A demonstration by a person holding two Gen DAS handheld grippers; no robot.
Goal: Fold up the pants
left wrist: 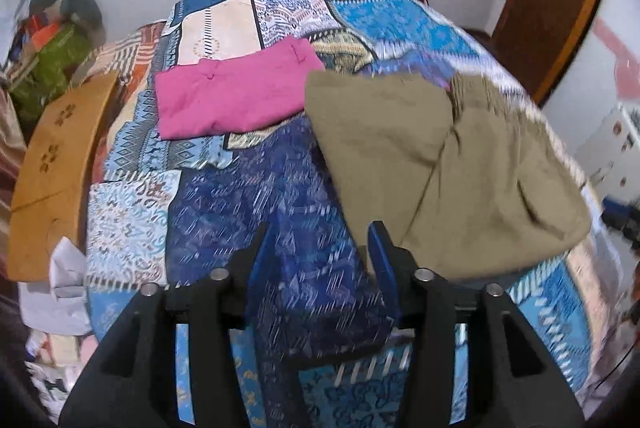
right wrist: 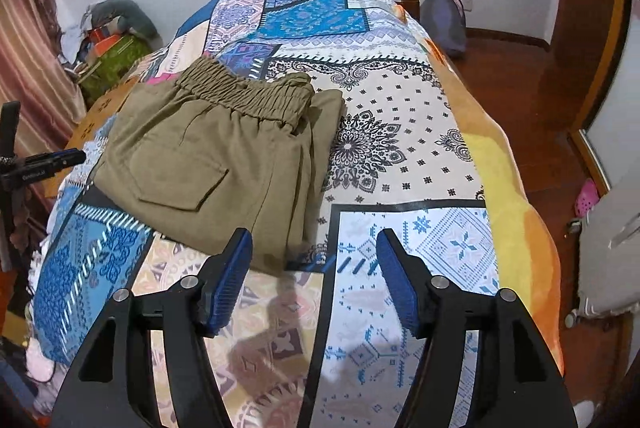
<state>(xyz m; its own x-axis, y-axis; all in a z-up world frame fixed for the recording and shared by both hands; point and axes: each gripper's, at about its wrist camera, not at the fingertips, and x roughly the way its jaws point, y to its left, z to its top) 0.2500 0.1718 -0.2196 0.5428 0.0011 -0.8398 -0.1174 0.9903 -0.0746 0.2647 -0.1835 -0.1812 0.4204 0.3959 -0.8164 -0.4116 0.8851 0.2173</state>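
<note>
The olive-khaki pants [right wrist: 224, 164] lie folded on the patterned bedspread [right wrist: 400, 156], elastic waistband at the far end, back pocket facing up. They also show in the left wrist view [left wrist: 440, 164], right of centre. My right gripper [right wrist: 314, 248] is open and empty, just short of the pants' near edge, its left pad close to the fabric. My left gripper [left wrist: 320, 240] is open and empty above the bedspread [left wrist: 280, 208], its right finger near the pants' near left edge. The left gripper's tip shows in the right wrist view [right wrist: 68, 158] beside the pants' left side.
A folded pink garment [left wrist: 236, 96] lies on the bed beyond the left gripper. A wooden headboard piece [left wrist: 56, 164] and a cluttered pile [left wrist: 52, 56] stand at the left. A backpack [right wrist: 444, 20] sits on the wooden floor [right wrist: 532, 108] right of the bed.
</note>
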